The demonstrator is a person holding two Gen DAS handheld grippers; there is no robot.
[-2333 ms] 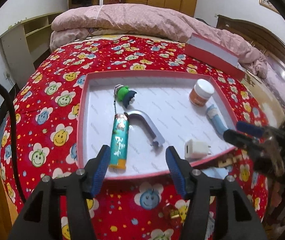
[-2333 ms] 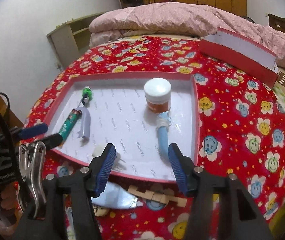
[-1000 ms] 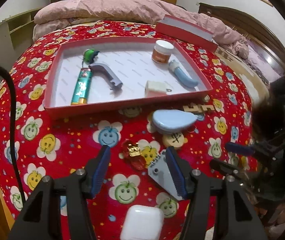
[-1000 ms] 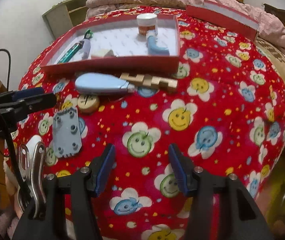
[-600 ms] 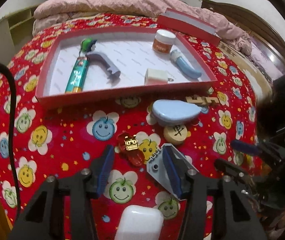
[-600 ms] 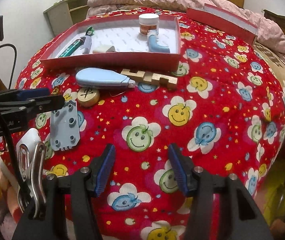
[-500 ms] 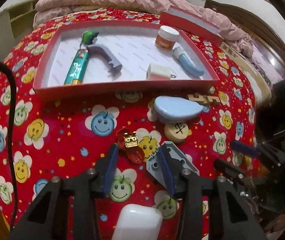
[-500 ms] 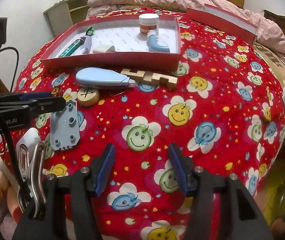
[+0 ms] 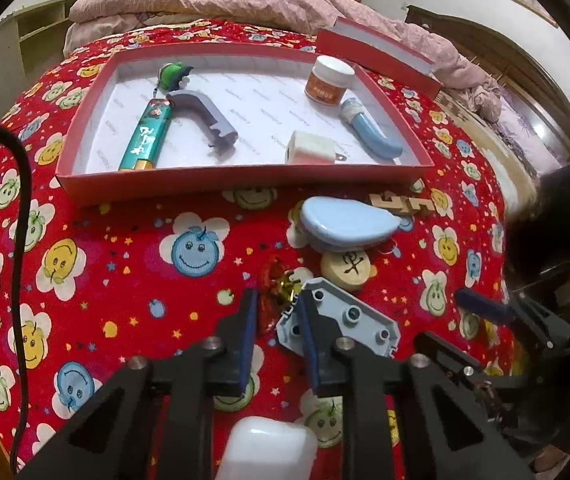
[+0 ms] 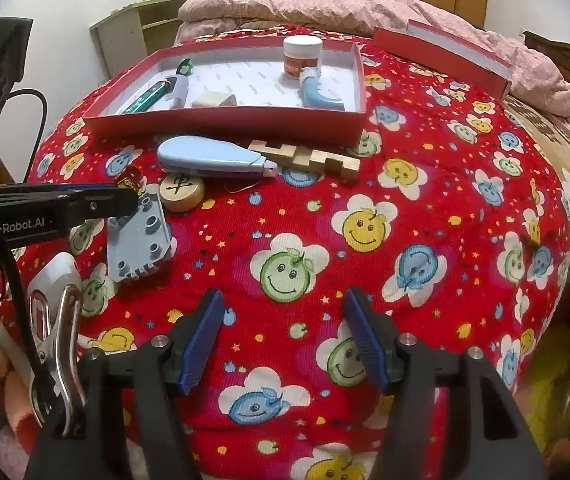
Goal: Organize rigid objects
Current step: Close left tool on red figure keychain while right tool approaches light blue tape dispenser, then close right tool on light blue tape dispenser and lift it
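Observation:
A red tray (image 9: 245,184) on the bed holds a green lighter, a grey hook piece, a white charger, an orange jar and a blue handle. In front of it lie a blue oval case (image 9: 345,222), a wooden puzzle piece (image 10: 305,156), a wooden chess disc (image 9: 347,266), a grey studded plate (image 9: 349,316) and a small red toy (image 9: 275,284). My left gripper (image 9: 277,312) is narrowed around the red toy, its jaws close on either side; contact is unclear. It also shows in the right wrist view (image 10: 125,196). My right gripper (image 10: 285,340) is open and empty above the bedspread.
A white earbud case (image 9: 265,456) lies close under my left gripper. A red box lid (image 9: 377,54) stands behind the tray. A pink duvet lies at the back, a shelf at the left, and the bed edge falls away at the right.
My left gripper has moved forward and down onto the red toy and its jaws have narrowed. My right gripper has stayed in place, open.

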